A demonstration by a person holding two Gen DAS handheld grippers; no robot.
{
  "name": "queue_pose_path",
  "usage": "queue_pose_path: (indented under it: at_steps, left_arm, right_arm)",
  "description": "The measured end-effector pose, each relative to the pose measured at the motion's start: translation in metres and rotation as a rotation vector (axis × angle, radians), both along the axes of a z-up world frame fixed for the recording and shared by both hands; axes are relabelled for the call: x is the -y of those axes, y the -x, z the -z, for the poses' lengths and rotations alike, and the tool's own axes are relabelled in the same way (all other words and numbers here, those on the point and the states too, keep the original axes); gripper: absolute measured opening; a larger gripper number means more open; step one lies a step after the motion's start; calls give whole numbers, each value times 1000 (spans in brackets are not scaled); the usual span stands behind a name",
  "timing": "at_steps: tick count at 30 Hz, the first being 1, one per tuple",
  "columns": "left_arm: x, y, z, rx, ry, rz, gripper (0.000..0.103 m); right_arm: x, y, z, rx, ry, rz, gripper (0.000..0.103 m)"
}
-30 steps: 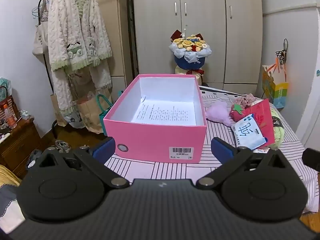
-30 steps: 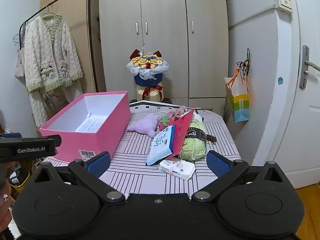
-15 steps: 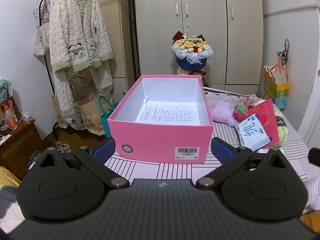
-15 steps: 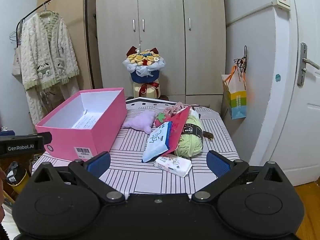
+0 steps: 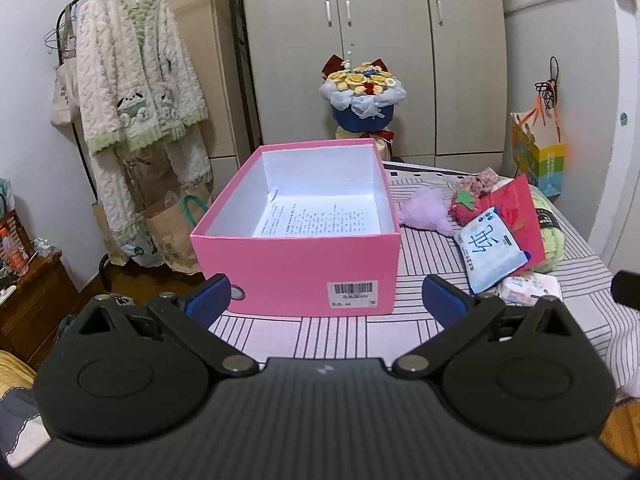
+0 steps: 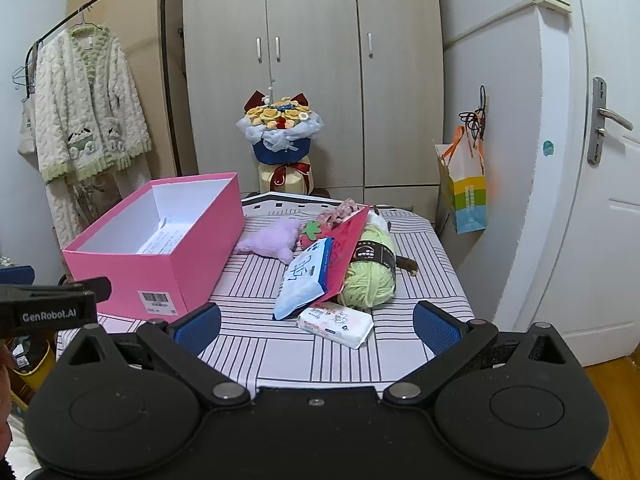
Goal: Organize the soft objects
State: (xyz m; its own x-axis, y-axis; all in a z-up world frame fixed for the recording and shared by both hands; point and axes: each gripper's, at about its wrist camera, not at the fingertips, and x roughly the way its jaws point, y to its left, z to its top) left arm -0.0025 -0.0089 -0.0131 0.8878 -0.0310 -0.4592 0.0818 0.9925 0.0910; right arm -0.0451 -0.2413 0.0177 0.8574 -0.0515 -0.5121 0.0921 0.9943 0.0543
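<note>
Nothing is held yet: the left gripper and the right gripper both hang above the near edge of the striped table with fingers spread wide and empty. The pink shoebox, open and holding only a printed sheet, sits at twelve o'clock of the left gripper. The soft things lie heaped at one o'clock of the right gripper: purple plush, green yarn ball, wet-wipes pack, tissue packet. Judging by this, the first pick is pending; the tissue packet, nearest and unobstructed, suits the right gripper.
</note>
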Motion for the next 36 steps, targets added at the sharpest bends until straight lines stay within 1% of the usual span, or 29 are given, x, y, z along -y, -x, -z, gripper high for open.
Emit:
queue_pose_path:
  at_steps: [8, 19, 36]
  left_arm:
    - [5, -3, 9, -38, 13, 20, 103]
    - [7, -1, 12, -43, 26, 45, 103]
    - [6, -1, 13, -44, 32, 46, 103]
  right_arm:
    - [3, 5, 0, 14, 7, 11, 103]
    - [2, 6, 2, 22, 28, 11, 103]
    - [2, 7, 3, 23, 34, 8, 103]
